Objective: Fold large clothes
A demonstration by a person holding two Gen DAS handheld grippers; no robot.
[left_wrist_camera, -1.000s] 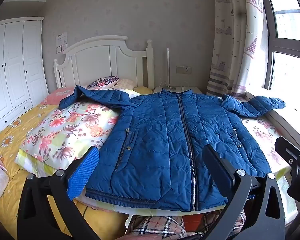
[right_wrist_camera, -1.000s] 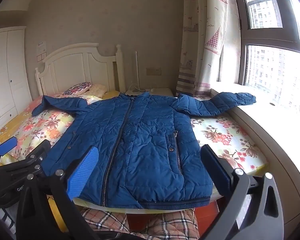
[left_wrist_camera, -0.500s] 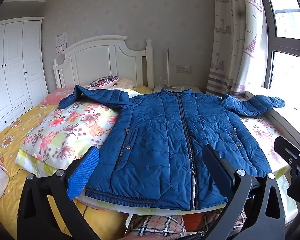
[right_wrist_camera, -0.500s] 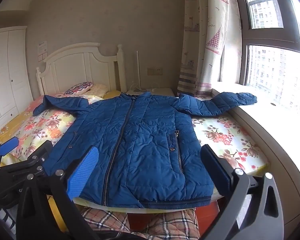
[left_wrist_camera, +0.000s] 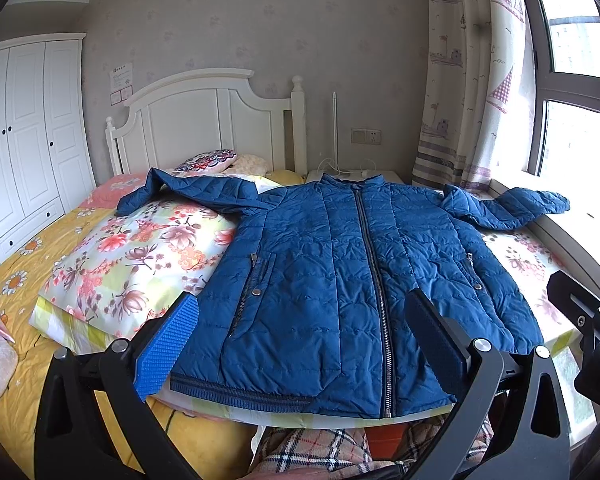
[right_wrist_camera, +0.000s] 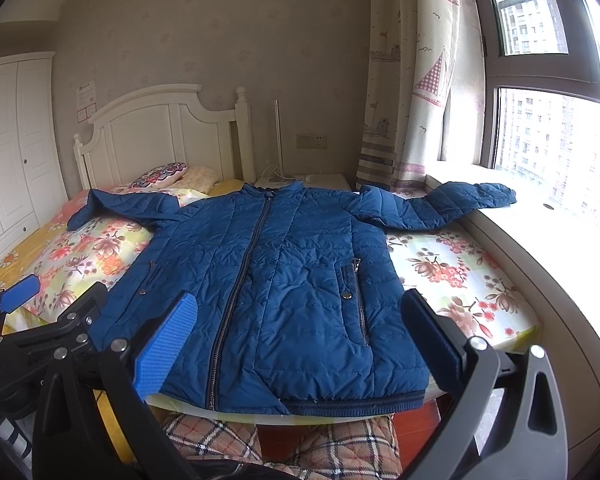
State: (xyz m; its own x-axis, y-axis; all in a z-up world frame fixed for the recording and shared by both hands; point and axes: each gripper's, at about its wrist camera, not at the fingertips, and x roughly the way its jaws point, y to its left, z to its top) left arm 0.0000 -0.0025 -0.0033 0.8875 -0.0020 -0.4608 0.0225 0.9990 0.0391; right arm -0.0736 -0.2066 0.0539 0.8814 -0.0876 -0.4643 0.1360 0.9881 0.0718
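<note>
Jacket unmoved; right hand-held gripper edged closer

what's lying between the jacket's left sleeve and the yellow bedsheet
A floral pillow lies there: the blue jacket drapes its sleeve over the pillow's far edge, and the pillow rests on the yellow sheet. The left wrist view shows it best.

A blue quilted jacket lies zipped and flat on the floral bedspread, sleeves spread left and right, beyond the right gripper, whose fingers stand wide apart.
</note>
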